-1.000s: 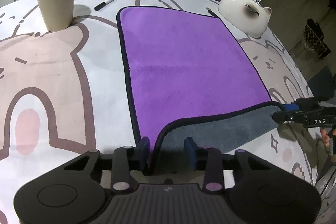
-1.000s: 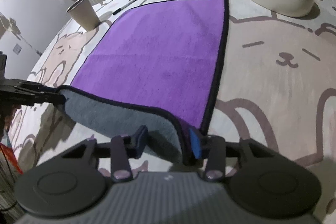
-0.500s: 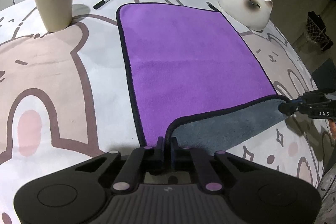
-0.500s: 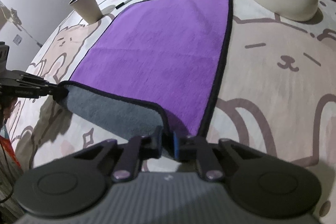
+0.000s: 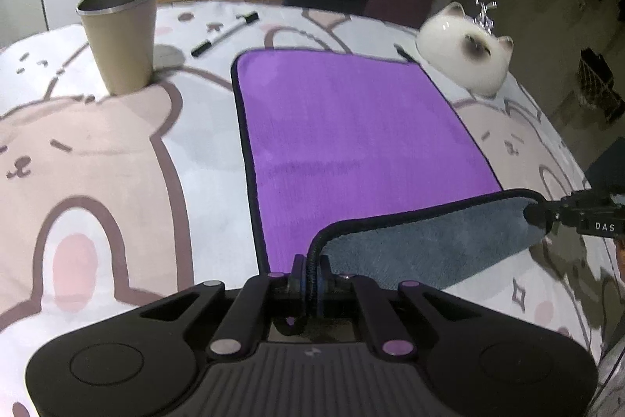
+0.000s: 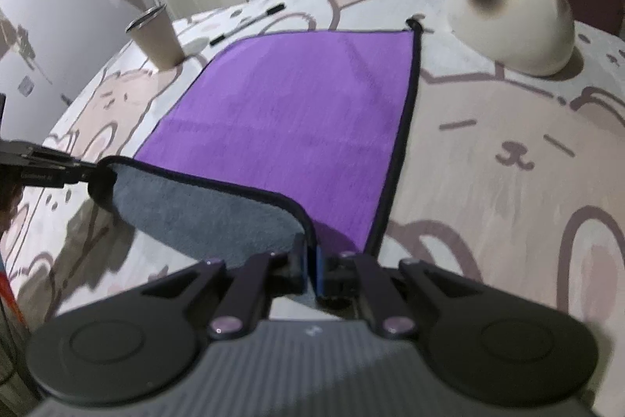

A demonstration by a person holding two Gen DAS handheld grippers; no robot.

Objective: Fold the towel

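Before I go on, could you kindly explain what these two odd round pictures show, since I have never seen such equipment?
There is no robot here. A person holds a two-finger tool in each hand, and each tool carries a wide-angle camera looking forward along its fingers, hence the curved edges.

One picture comes from the left hand-held gripper, the other from the right hand-held gripper. Each also shows the other tool at its edge.

On the cartoon-printed tablecloth lies a purple towel with a grey underside. Each tool is shut on a near corner, and the near edge is lifted and curled over so the grey shows.

Around it stand a beige cup, a marker pen and a white cat figurine.
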